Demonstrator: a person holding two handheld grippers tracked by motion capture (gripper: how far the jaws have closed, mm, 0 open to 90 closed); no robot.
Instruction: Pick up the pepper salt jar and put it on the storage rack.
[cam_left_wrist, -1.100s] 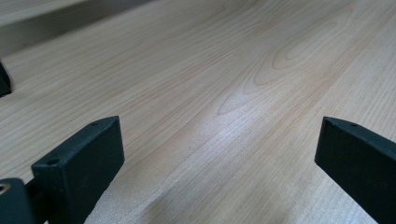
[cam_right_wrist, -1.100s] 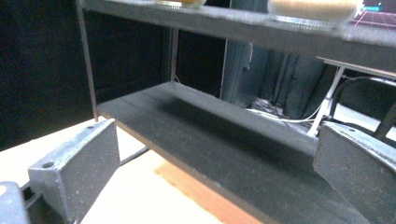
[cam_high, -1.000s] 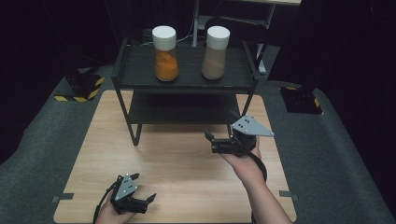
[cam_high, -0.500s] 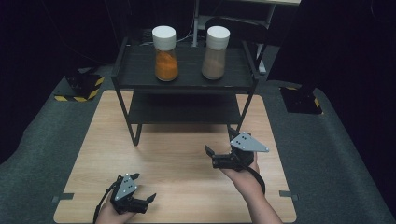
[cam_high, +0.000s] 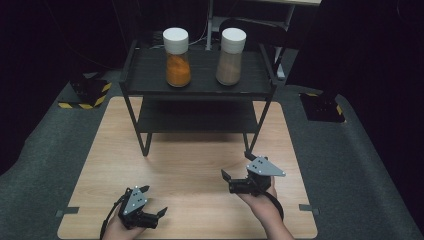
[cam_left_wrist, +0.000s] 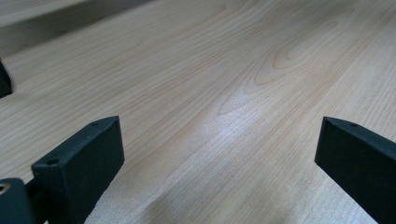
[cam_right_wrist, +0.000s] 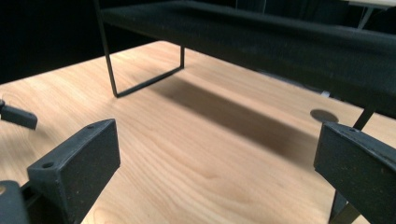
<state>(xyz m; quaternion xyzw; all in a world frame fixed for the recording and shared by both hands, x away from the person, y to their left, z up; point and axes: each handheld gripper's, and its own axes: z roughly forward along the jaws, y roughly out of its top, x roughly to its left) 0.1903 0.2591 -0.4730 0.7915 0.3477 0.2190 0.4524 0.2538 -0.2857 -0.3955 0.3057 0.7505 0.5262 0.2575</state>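
My right hand-held gripper (cam_high: 234, 181) has pulled back from the shelf (cam_high: 150, 75) over the last second: it was up by the right front leg, now it sits low over the near right of the counter (cam_high: 200, 160). Jaws wide apart, nothing between them; the right gripper view looks along bare wood toward the shelf's lower tier (cam_right_wrist: 261, 32).

Left hand-held gripper (cam_high: 150, 207) hasn't moved: it hovers at the near left corner of the counter, jaws also wide apart and empty, with plain wood grain in the left gripper view (cam_left_wrist: 224, 93).

Both jars are on the top tier, upright, capped, side by side but not touching: orange jar (cam_high: 177, 57) on the left, brown jar (cam_high: 232, 56) on the right. Both are well apart from either gripper.

My read: the retreat with empty jaws means no grasp is in progress. Either the placing is done and I'm parked, or I'm at the start pose before a reach. If a pick is next, the right gripper has the short path to the brown jar, but it must clear the top tier's front edge first.
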